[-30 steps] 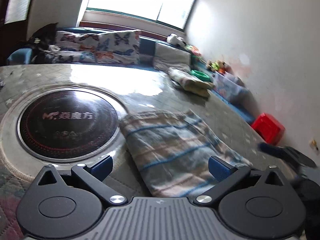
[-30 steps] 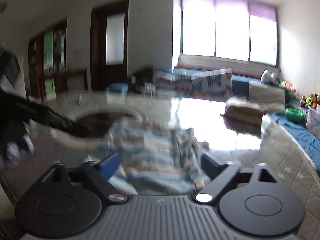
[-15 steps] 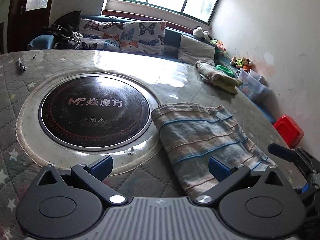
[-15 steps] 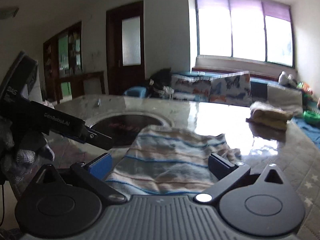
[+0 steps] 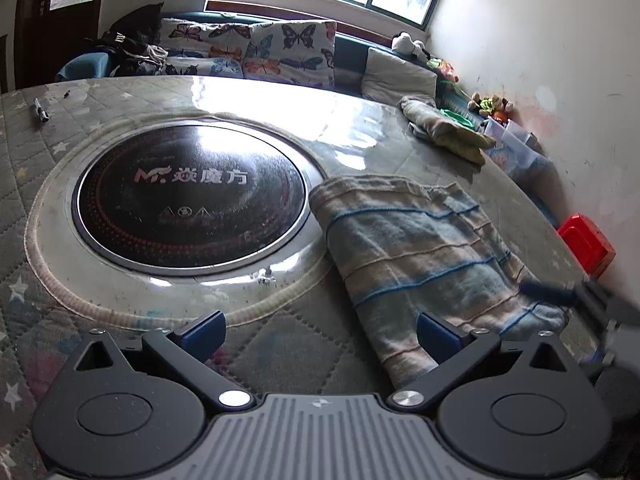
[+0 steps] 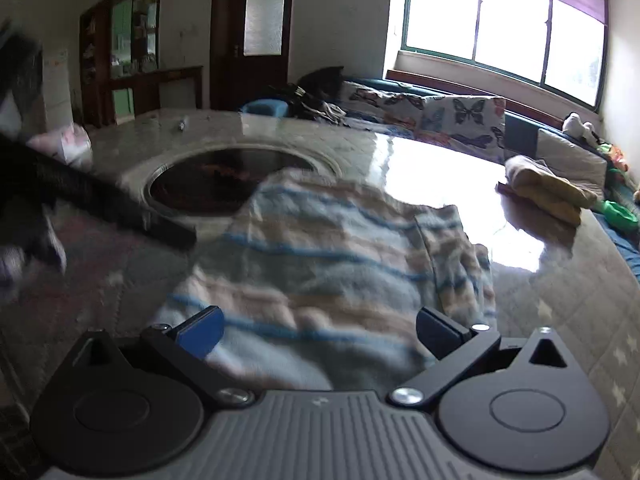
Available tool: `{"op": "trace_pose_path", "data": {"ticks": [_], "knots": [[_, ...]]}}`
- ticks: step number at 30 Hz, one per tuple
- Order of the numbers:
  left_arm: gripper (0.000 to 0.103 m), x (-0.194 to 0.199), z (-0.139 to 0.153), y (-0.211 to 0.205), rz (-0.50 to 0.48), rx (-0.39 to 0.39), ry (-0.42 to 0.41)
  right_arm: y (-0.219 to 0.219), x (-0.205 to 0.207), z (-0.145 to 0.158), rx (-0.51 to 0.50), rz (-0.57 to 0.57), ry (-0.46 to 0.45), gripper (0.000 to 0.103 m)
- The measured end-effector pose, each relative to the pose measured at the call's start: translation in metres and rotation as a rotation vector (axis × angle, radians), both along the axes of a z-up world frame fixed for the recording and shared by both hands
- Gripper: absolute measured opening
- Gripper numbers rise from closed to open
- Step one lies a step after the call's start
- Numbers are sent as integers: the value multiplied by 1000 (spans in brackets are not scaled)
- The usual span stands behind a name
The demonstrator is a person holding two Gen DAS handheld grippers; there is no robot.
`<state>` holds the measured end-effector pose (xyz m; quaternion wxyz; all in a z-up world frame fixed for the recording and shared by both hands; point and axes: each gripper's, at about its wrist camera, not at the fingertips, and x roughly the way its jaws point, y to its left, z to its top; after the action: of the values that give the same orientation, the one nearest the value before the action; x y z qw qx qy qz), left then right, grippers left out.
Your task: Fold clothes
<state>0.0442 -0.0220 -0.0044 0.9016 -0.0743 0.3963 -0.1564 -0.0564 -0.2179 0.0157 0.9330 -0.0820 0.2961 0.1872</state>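
Striped garment (image 5: 420,248): folded once on table (image 5: 280,356), further folds pending; left gripper (image 5: 320,330) and right gripper (image 6: 318,328) spread, empty.

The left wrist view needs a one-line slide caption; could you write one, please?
Open left gripper above a folded striped garment beside the round black cooktop.
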Motion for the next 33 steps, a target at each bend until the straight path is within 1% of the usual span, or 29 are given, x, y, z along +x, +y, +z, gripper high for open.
{"op": "trace_pose_path", "data": {"ticks": [3,6,12,16,17,19,23,26,27,29,30,33], "knots": [[103,2,0,1,9,9,-2,-4,18,16,30,6,-7,103],[103,5,0,4,18,16,-2,-2,45,20,25,26,13,103],[103,13,0,9,29,24,6,2,100,21,50,20,57,102],[103,19,-3,11,40,23,20,-2,131,12,62,-41,137,101],[103,20,-4,12,40,24,22,-3,139,9,64,-57,162,99],[103,22,-4,12,41,29,21,-8,150,-1,78,-82,222,100],[103,26,-2,16,50,34,14,-9,142,2,77,-87,188,97],[103,28,0,20,69,43,13,-2,116,16,34,-53,122,95],[103,28,0,21,76,45,13,1,108,20,18,-40,102,93],[103,27,0,22,84,47,12,8,87,24,-20,2,80,91],[103,27,0,23,87,48,11,11,77,24,-29,29,81,86],[102,26,0,23,95,52,8,23,45,23,-57,111,87,78]]}}
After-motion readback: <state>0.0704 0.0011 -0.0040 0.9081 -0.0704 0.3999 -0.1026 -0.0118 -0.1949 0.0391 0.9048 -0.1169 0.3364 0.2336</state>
